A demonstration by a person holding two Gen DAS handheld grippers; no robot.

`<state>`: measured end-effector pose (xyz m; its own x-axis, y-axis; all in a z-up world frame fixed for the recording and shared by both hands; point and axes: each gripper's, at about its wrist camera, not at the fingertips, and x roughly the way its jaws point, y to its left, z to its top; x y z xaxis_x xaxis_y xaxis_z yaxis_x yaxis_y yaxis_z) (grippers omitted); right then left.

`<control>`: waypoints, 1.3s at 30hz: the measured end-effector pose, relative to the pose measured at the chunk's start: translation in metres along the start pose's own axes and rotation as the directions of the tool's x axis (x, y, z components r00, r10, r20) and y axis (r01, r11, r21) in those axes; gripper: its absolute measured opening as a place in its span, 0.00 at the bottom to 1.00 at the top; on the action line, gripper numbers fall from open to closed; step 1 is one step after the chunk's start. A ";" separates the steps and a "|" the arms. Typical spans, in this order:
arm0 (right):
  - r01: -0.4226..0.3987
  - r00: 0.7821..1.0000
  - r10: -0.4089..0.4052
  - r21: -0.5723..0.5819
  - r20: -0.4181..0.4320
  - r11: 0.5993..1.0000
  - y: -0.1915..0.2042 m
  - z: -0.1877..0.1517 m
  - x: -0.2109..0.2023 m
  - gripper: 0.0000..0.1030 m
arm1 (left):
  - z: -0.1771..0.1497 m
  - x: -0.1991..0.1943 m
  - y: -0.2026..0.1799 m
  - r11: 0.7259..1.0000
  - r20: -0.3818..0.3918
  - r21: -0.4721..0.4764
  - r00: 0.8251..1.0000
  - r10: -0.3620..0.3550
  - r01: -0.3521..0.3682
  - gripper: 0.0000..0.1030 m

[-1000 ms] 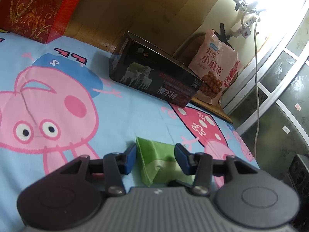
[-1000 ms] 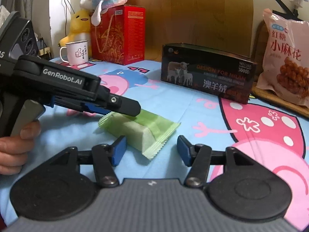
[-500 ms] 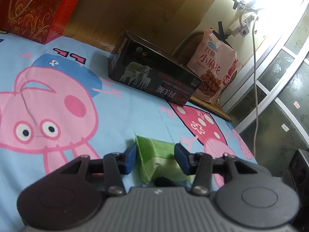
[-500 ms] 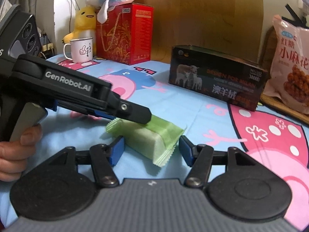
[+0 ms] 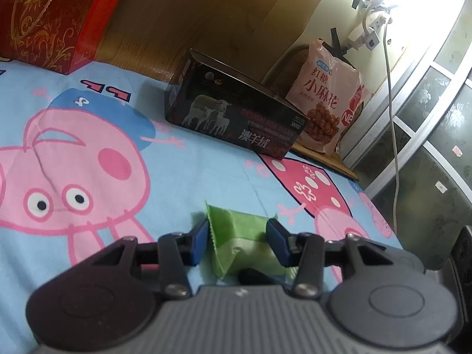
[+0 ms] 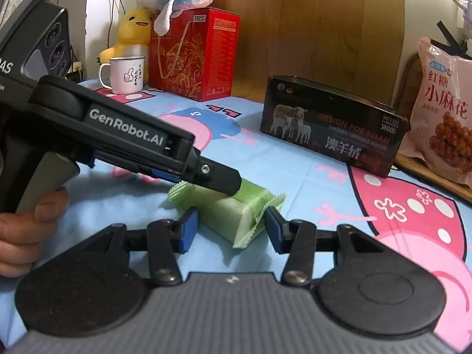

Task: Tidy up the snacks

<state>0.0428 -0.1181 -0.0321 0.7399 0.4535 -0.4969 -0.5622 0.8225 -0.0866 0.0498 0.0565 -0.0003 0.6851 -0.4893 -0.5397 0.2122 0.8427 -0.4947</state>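
My right tongs (image 6: 230, 230), spread, straddle one crimped end of the green snack pack (image 6: 227, 211), which lies on the cartoon-print cloth (image 6: 295, 162) over the table. My left tongs (image 5: 237, 241), also spread, flank the same pack (image 5: 236, 236); from the right camera they enter at 9 o'clock, one finger (image 6: 219, 177) over the pack. Farther off, at 1 o'clock, stands a dark box (image 6: 333, 144); at 3 o'clock a pink snack bag (image 6: 445, 112); at 11 o'clock a red box (image 6: 191, 56) and a white mug (image 6: 125, 74).
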 end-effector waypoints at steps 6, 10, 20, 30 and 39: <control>-0.019 1.000 0.019 0.046 0.001 0.999 -0.005 -0.001 0.000 0.51 | -0.001 0.001 -0.004 0.999 0.008 0.029 1.000 0.023 -0.023 0.42; -0.015 1.000 0.015 0.054 -0.001 0.998 -0.004 -0.001 0.001 0.52 | -0.002 0.001 -0.005 0.999 0.012 0.038 1.000 0.029 -0.029 0.42; -0.040 0.999 0.040 0.084 -0.002 0.996 -0.010 -0.002 0.001 0.54 | -0.001 0.001 -0.002 0.999 0.017 0.038 1.000 0.018 -0.018 0.43; -0.035 0.999 0.035 0.076 -0.002 0.997 -0.008 -0.002 0.000 0.54 | -0.002 0.002 -0.005 0.997 0.009 0.072 1.000 0.015 -0.016 0.47; -0.056 0.998 0.056 0.091 0.000 0.994 -0.009 -0.003 0.000 0.57 | -0.001 0.002 -0.004 0.997 0.008 0.077 1.000 0.009 -0.010 0.49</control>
<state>0.0465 -0.1266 -0.0335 0.7072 0.4987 -0.5012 -0.5667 0.8237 0.0199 0.0496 0.0516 -0.0003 0.6926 -0.4799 -0.5385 0.2585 0.8621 -0.4358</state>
